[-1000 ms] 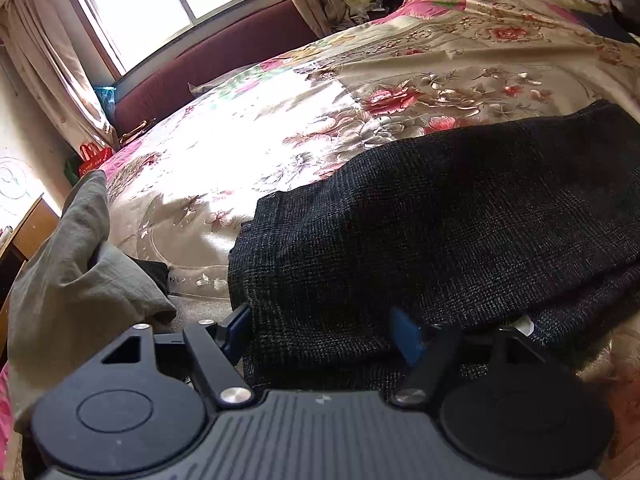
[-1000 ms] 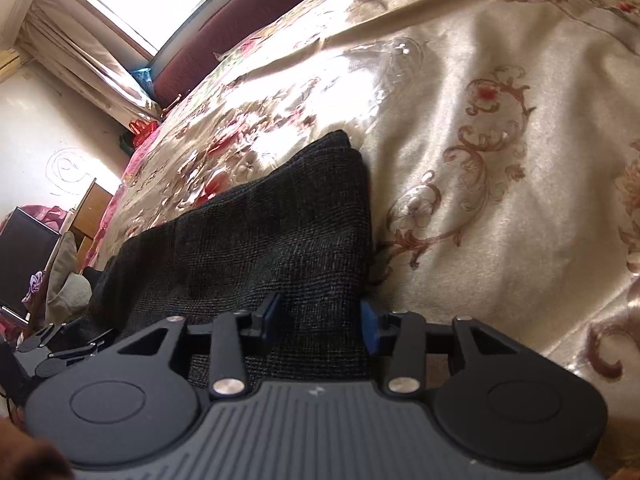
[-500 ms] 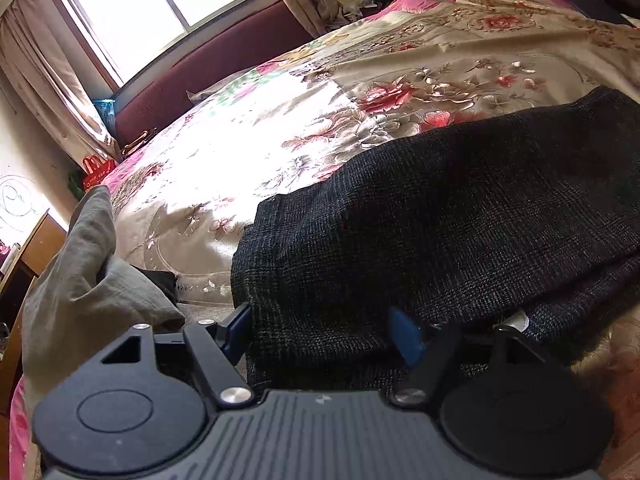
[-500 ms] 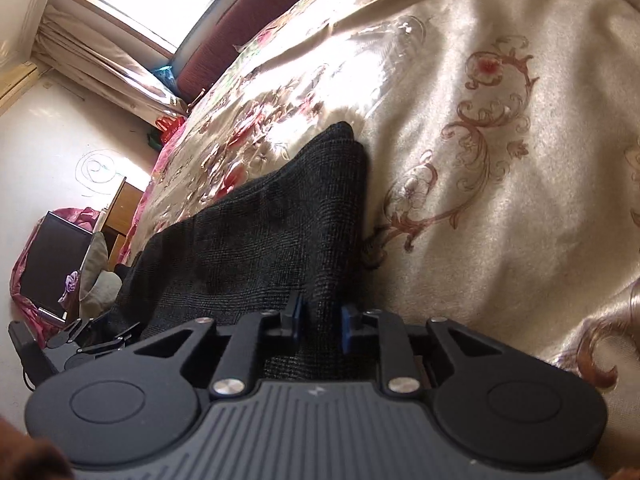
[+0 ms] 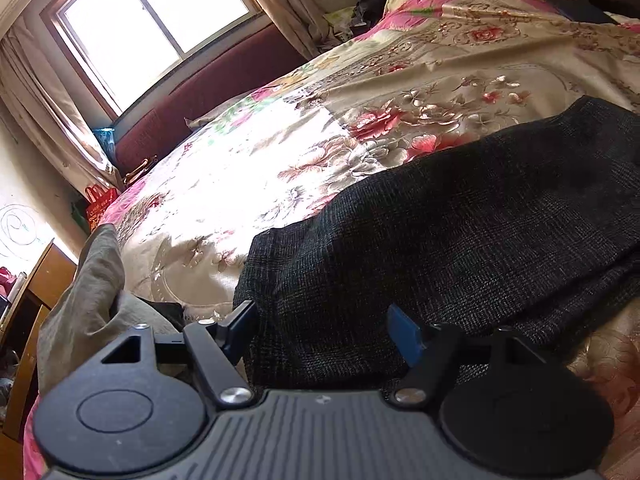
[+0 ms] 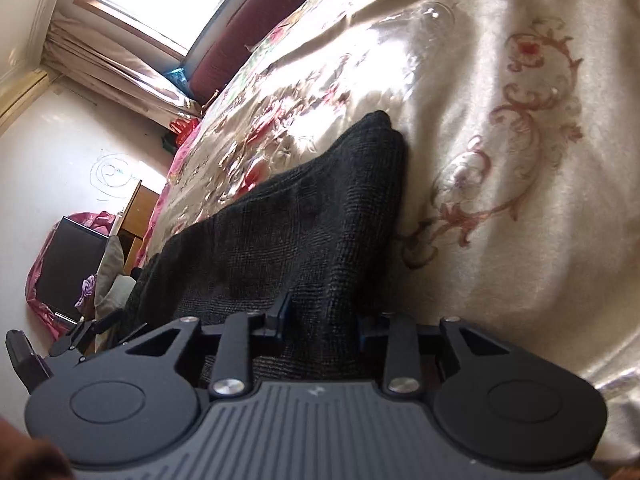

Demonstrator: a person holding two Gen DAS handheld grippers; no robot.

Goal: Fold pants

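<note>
— As the left wrist view shows it, where do the pants lie from the left tongs?

— Straight ahead and off to the right. The near end of the dark cloth sits between the two blue pads, which stand wide apart and do not pinch it, so those tongs are open. From there the long axis runs away rightward across the floral bed cover. A grey-green garment is heaped just beside the left pad, apart from the pants.

— And in the right wrist view?

— The right tongs straddle the opposite end of the pants. Their jaws are opening, with cloth between them; the pads look clear of it, so nothing seems gripped. The pants stretch away up and to the left, ending in a folded corner on the bed cover. The left tongs peek in at the far left edge.

— So which hand is nearer?

— Each is at its own end; judging from this, the fold would bring one end along that axis toward the other.
</note>
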